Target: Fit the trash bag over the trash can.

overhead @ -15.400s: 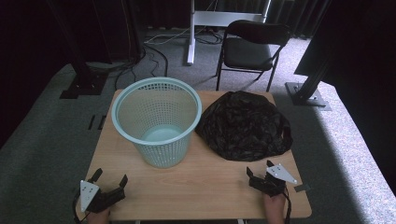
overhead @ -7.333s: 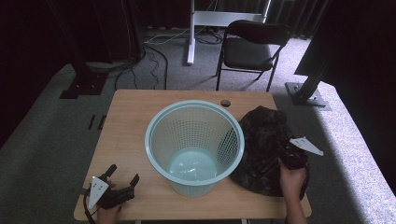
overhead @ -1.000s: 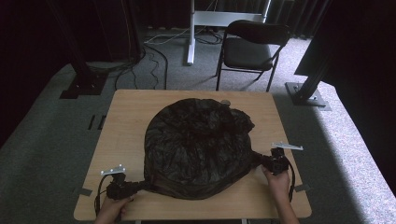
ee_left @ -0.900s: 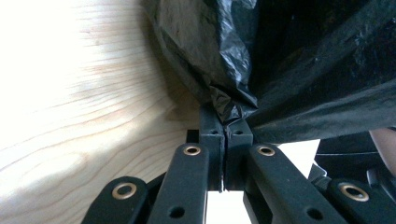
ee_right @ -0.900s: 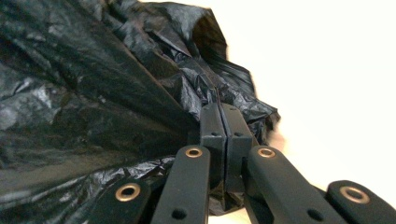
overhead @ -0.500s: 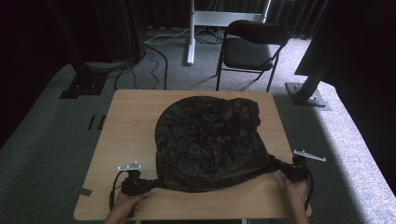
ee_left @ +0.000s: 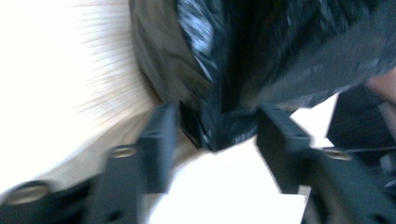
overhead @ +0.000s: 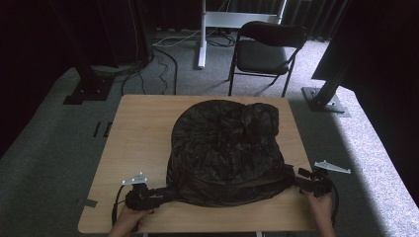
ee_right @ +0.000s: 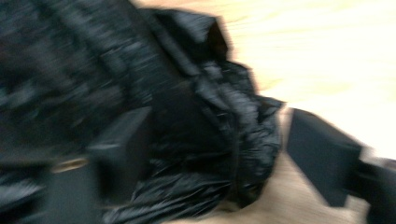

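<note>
A black plastic bag [overhead: 225,143] lies as a dome over the middle of the wooden table [overhead: 138,128]. My left gripper [overhead: 158,193] sits at the bag's front left hem and my right gripper [overhead: 296,178] at its front right hem. In the left gripper view the jaws [ee_left: 217,114] have just been opening; a fold of the bag [ee_left: 280,46] hangs between them with gaps beside it. In the right gripper view the jaws [ee_right: 219,123] have just been opening too, and the crumpled hem [ee_right: 93,60] lies loose between them.
A black folding chair [overhead: 267,49] and a white stand post [overhead: 201,34] are beyond the table's far edge. Cables [overhead: 158,54] run over the carpet. Dark stand bases [overhead: 323,98] [overhead: 86,91] flank the table. Both hands rest at the near edge.
The right gripper has slid right along the front edge, stretching the bag's hem wider and lower. The left gripper has shifted slightly right. The dome now sits flatter and farther back.
</note>
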A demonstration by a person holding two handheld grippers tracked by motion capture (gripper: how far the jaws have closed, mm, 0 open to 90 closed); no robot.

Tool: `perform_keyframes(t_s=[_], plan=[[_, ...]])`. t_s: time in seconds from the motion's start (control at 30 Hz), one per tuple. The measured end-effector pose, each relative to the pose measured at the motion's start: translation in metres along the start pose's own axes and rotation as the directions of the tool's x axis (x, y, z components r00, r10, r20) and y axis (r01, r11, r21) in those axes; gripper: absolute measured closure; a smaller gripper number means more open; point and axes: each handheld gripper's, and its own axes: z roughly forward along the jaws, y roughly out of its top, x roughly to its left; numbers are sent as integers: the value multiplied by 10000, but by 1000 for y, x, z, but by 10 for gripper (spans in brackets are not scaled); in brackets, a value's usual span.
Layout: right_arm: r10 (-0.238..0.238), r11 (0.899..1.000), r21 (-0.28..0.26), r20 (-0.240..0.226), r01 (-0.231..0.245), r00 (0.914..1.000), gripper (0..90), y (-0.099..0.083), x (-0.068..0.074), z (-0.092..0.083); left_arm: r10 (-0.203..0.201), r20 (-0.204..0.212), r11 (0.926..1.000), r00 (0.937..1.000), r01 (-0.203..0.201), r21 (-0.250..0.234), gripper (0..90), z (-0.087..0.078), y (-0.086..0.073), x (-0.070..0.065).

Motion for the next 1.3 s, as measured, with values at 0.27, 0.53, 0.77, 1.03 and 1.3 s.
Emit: perform_keyframes(t_s=[0.27, 0.53, 0.77, 1.03, 1.3], plan=[[-7, 9981, -622, -528, -26, 9986, 146, 5, 1, -11, -15, -1929, 10000, 9812, 11, -18, 138, -13, -6, -1], [-490, 9927, -1114, -257, 459, 9985, 129, 10, 9, -21, 874, -3450, 9951, 9345, -979, -131, 0, -23, -10, -2], [-763, 9857, -1526, -289, 711, 9967, 129, 17, 23, -31, 1200, -4130, 9876, 9028, -1511, -434, 0, -27, -19, 1], [-1502, 9703, -1989, -502, 1375, 9874, 129, 41, 51, -40, 1110, -4315, 9879, 8953, -1466, -500, 0, -28, -21, 4], [-2250, 9400, -2821, -902, 1918, 9702, 129, 76, 86, -54, 1075, -4314, 9884, 8957, -1432, -511, 0, -26, -26, 4]])
